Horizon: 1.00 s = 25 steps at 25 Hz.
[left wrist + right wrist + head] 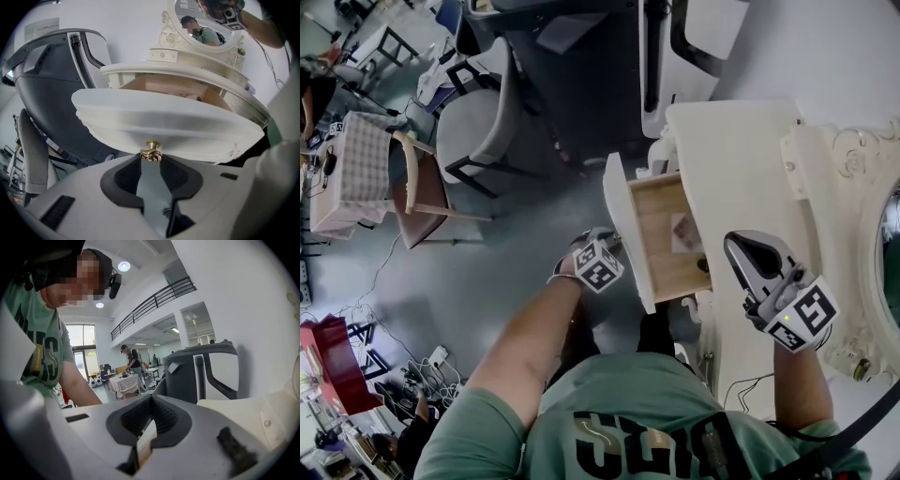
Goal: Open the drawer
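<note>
The cream dressing table's drawer (661,211) stands pulled out to the left, with its wooden inside showing. My left gripper (617,247) is at the curved white drawer front (164,122). Its pad tips are closed on the small brass knob (151,153) at the front's lower edge, and the left gripper (151,160) points steeply down. My right gripper (734,243) hovers over the tabletop (741,159), apart from the drawer. In the right gripper view the right gripper (151,400) is shut with nothing between its pads.
A small pale thing (684,231) lies inside the drawer. An ornate mirror frame (862,169) rises at the table's right. A large dark grey and white machine (609,47) stands beyond the table. Chairs (478,122) and a cloth-covered table (356,169) stand at the left.
</note>
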Available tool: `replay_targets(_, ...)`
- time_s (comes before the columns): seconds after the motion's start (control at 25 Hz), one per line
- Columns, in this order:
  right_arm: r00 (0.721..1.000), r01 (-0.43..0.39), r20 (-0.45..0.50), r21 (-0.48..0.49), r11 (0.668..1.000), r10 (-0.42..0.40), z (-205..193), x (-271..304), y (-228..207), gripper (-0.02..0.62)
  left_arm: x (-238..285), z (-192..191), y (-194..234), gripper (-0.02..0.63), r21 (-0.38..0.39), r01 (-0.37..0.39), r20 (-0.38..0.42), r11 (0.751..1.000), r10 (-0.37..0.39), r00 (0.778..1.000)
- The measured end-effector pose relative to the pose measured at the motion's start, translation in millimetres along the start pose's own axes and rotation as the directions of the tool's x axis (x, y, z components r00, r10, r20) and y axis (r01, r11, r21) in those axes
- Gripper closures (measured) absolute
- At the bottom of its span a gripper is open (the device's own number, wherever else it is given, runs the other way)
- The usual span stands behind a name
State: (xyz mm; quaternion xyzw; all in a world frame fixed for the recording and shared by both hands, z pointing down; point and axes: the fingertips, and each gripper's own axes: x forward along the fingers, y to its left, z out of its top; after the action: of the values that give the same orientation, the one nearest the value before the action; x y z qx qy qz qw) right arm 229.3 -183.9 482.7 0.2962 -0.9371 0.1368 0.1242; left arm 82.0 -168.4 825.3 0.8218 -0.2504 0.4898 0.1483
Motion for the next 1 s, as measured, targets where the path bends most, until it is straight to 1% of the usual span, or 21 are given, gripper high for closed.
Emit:
replay_targets(0.36,1.0,-0.012,-0.003,-0.002,1.0,0.012,3.0,8.3,3.2,0.584,-7.5,-10.6,4.1,0.474,0.004,0.001,0.002,1.0,-0.001,1.0)
replay_targets(0.6,1.0,-0.02,-0.004,-0.007,1.0,0.02,5.2,12.9,6.5,0.584,-10.8,-16.5,4.3,0.476,-0.021,0.002,0.012,1.0,-0.001,1.0)
replay_targets(0.8,1.0,-0.018,-0.005,-0.01,1.0,0.018,6.0,14.3,6.6,0.584,-11.4,-17.2,4.3,0.477,-0.025,0.006,0.024,1.0,-0.006,1.0)
replay_targets(1.0,1.0,-0.013,-0.004,-0.012,1.0,0.013,7.4,12.7,5.6,0.584,-12.1,-17.5,4.1,0.482,-0.05,0.002,0.037,0.999,0.0,0.999)
